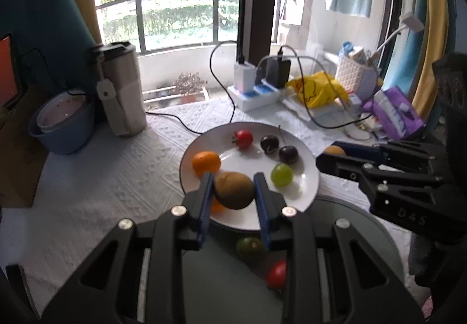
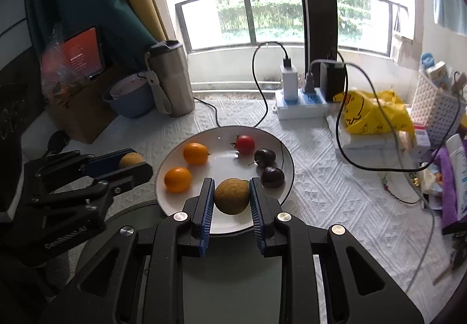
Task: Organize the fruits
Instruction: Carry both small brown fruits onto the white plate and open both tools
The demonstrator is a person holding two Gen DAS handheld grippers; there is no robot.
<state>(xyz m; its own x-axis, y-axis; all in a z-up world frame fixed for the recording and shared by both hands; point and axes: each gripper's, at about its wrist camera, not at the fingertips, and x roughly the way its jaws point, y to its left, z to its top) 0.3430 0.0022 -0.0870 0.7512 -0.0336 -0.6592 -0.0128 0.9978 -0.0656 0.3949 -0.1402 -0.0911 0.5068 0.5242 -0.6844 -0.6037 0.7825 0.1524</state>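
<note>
A white plate [image 1: 306, 178] [image 2: 163, 195] holds two oranges [image 1: 206, 163] [image 2: 195, 153], a red tomato [image 1: 243, 138] [image 2: 245, 143], two dark cherries [image 1: 269, 143] [image 2: 264, 157] and a green grape [image 1: 281, 174]. My left gripper [image 1: 233, 178] [image 2: 137, 162] is shut on a round brown fruit [image 1: 233, 191] [image 2: 130, 159] above the plate's near left edge. My right gripper [image 2: 232, 181] [image 1: 329, 156] is shut on a second brown fruit [image 2: 232, 197] [image 1: 334, 150] over the plate's near edge. Nearer me, a dark plate [image 1: 350, 222] [image 2: 131, 207] carries a green fruit [image 1: 249, 246] and a red tomato [image 1: 276, 274].
A steel flask [image 1: 122, 90] [image 2: 170, 79] and blue bowl [image 1: 64, 131] [image 2: 131, 105] stand back left. A power strip [image 1: 254, 93] [image 2: 300, 102] trails black cables [image 1: 221, 99] [image 2: 262, 96] close to the white plate. Yellow bag [image 1: 318, 87], white basket [image 2: 435, 111] and purple packs [image 1: 397, 114] crowd the right.
</note>
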